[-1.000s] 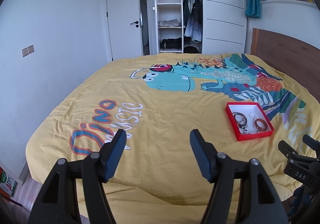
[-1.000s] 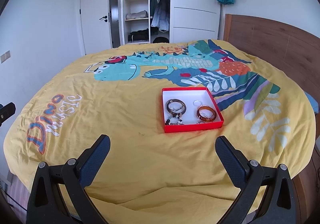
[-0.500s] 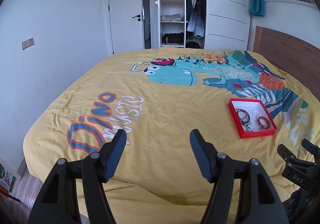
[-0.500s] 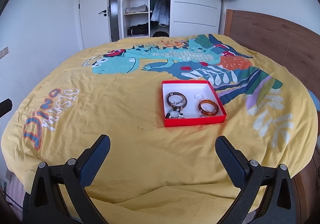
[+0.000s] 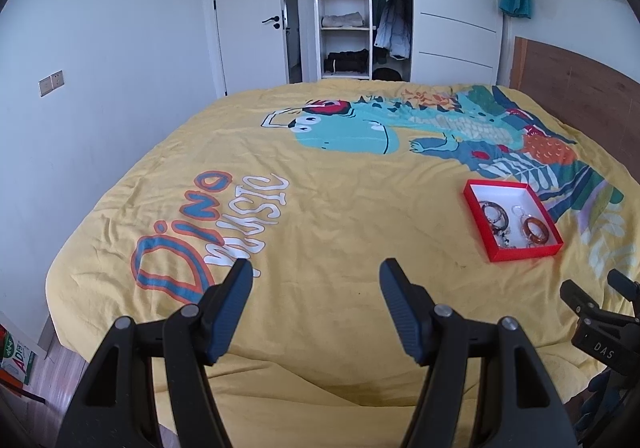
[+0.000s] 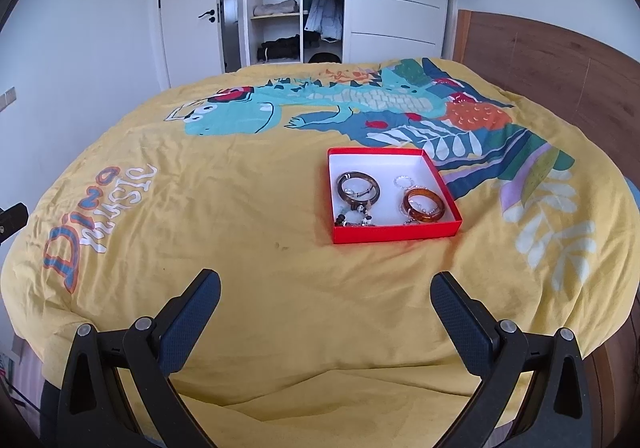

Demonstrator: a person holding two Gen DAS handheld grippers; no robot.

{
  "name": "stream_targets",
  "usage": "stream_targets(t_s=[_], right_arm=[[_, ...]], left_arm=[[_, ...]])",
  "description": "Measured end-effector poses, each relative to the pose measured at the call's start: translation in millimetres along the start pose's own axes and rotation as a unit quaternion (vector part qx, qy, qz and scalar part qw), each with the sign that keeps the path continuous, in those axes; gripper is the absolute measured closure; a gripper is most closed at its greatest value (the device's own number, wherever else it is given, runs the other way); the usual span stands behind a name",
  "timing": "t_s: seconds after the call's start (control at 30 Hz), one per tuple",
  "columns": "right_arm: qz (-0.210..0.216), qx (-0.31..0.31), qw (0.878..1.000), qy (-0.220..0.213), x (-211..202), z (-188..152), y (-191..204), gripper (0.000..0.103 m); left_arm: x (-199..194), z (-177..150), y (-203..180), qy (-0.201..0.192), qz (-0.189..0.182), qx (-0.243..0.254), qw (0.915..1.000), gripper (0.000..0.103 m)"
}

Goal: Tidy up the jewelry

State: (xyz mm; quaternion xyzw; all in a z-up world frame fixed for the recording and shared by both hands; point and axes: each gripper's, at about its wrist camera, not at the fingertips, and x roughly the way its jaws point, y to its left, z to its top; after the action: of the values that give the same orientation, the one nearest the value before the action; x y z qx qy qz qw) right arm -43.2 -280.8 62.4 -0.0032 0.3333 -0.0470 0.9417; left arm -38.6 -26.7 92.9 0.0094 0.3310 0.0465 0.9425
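A shallow red box (image 6: 394, 235) with a white inside lies on the yellow bedspread; it also shows in the left wrist view (image 5: 524, 252). In it are a dark brown bangle (image 6: 358, 187), an amber bangle (image 6: 424, 205), a thin clear ring (image 6: 404, 181) and a heap of beads (image 6: 356, 219). My right gripper (image 6: 326, 288) is open and empty, above the bed's near edge, short of the box. My left gripper (image 5: 316, 274) is open and empty, left of the box. The right gripper's body (image 5: 600, 324) shows at the left view's right edge.
The bed (image 6: 240, 248) has a dinosaur print bedspread. A wooden headboard (image 6: 560, 60) stands at the right. An open wardrobe (image 6: 296, 0) and a white door (image 6: 188, 16) stand behind the bed. A white wall (image 5: 80, 88) runs along the left.
Both grippers have tilted and drawn slightly nearer the bed, so the box sits lower and larger in view. Both stay open and empty.
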Motion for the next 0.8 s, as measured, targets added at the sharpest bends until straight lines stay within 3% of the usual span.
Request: stream_targets(t_s=[0.8], right_arm=[[-0.008, -0.001, 1.000, 0.010, 8.0, -5.3, -4.4, 0.000]], left_arm=[[16.3, -11.2, -10.4, 0.028, -0.009, 0.017, 0.9994, 0.039]])
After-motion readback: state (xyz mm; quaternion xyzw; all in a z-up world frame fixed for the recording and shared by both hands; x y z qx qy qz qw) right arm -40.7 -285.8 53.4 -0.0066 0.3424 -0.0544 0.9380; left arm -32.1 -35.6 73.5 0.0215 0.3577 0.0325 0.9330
